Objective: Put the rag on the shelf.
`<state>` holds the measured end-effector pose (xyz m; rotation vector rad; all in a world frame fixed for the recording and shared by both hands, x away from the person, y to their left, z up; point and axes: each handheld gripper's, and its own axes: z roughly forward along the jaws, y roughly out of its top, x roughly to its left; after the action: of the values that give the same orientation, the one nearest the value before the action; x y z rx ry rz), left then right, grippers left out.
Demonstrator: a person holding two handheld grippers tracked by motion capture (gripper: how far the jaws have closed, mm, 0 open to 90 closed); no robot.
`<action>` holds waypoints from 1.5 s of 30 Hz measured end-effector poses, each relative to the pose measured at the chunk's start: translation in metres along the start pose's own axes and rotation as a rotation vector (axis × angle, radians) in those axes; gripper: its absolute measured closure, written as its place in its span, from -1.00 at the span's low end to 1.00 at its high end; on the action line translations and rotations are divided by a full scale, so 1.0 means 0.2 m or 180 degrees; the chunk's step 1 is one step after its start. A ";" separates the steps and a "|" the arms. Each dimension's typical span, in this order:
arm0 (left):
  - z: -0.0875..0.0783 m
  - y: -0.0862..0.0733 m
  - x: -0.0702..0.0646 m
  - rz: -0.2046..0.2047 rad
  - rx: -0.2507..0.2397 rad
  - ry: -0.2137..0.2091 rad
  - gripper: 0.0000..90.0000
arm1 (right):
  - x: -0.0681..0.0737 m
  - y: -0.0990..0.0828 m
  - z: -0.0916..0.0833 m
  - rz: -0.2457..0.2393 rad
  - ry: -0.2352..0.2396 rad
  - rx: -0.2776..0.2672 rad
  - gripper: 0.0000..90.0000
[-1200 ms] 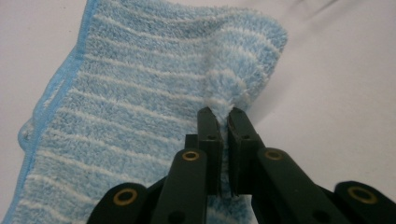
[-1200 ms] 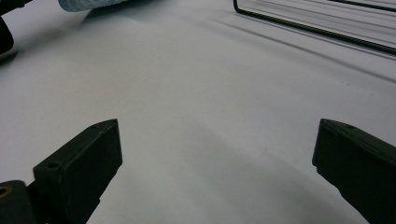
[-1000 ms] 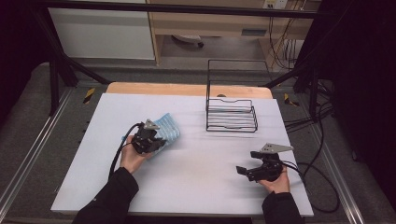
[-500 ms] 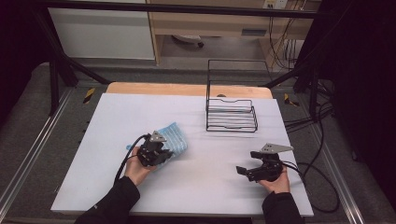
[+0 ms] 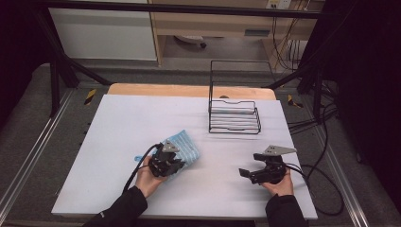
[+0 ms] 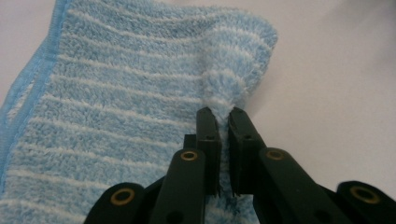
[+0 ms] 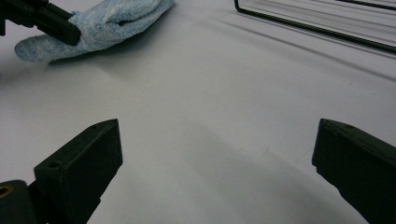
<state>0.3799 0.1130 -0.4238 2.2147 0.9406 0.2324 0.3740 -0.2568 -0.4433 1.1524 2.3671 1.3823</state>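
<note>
Cloth (image 5: pixel 182 147): one, blue with white stripes, terry, lying lower left of centre in the high view on the white surface (image 5: pixel 142 118). A raised fold of its edge is pinched between the jaws of the left hand-held gripper (image 6: pixel 223 116), probably so the cloth can be dragged or folded over without the whole piece being lifted. Right hand-held gripper (image 5: pixel 246 173): one, lower right of the frame, jaws spread wide and empty, resting low on the surface, apparently waiting for a corner. Wire rack (image 5: pixel 234 117): one, black, upper right of centre, empty, well apart from the cloth.
</note>
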 end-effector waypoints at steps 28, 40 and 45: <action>-0.15 0.03 0.09 0.0162 -0.0319 0.0156 -0.04 | 0.04 0.02 0.01 0.0001 0.0032 -0.0039 -0.87; -0.21 -0.16 0.41 -0.0233 -0.0010 0.0330 -0.09 | 0.16 0.08 0.11 0.0017 0.0040 0.0052 -0.53; -0.17 -0.15 0.41 -0.0219 -0.0024 0.0306 0.02 | 0.23 0.12 0.17 0.0016 0.0029 -0.0003 -0.41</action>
<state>0.4085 0.2027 -0.4285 2.1762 1.0641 0.3121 0.3730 -0.1958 -0.4331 1.1549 2.3713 1.3931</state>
